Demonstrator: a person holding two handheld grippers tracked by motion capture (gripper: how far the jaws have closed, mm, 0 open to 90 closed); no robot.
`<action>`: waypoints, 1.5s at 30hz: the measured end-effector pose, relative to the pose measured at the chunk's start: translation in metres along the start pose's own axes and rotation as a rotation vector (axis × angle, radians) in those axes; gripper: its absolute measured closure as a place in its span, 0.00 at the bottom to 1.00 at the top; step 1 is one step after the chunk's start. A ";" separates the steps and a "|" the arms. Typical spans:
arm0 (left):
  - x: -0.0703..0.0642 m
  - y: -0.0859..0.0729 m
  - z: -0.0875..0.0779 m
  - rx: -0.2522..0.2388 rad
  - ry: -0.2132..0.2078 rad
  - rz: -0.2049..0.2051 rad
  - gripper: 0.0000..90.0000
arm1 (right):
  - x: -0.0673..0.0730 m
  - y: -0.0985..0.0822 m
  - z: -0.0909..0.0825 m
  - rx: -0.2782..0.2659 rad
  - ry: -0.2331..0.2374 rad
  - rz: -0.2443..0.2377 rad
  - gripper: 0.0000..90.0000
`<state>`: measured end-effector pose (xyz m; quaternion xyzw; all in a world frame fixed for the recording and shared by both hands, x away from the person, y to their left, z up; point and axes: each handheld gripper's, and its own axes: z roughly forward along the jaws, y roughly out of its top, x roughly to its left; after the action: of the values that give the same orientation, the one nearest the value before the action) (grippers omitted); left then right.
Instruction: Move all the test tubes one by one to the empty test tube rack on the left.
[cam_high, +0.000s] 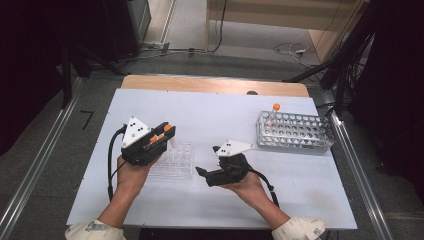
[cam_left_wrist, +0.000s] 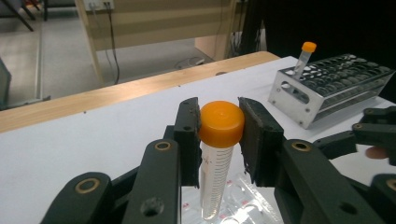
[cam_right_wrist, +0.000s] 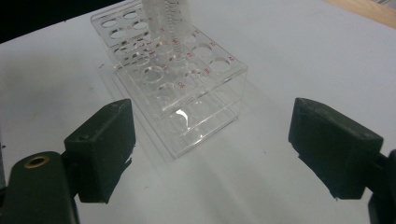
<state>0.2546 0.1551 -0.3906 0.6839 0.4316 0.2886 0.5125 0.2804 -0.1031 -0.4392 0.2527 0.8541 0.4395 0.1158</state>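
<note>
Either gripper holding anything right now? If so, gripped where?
Left gripper holds a centrifuge tube by its orange cap. Right gripper is open, holding nothing.

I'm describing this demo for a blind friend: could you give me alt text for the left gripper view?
Two black jaws of the left gripper clamp the orange cap of a clear graduated tube, held upright above a clear plastic rack on a white table. Behind, at right, a metal rack holds another orange-capped tube.

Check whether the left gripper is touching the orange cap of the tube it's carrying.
Touching. The left gripper view shows the left gripper with both black pads pressed flat against the sides of the orange cap, no gap either side.
</note>
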 end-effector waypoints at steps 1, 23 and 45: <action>0.000 -0.001 0.001 -0.001 0.010 0.008 0.78 | 0.000 0.000 0.000 0.001 0.000 0.000 0.15; 0.002 -0.023 0.024 0.151 0.071 0.043 0.77 | 0.000 0.000 0.000 0.004 0.000 0.003 0.15; 0.000 -0.021 0.020 0.104 0.016 0.008 0.46 | -0.020 0.000 -0.009 -0.024 -0.109 0.062 0.15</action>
<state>0.2653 0.1477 -0.4168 0.7091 0.4474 0.2732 0.4715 0.2932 -0.1197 -0.4339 0.3012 0.8329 0.4388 0.1515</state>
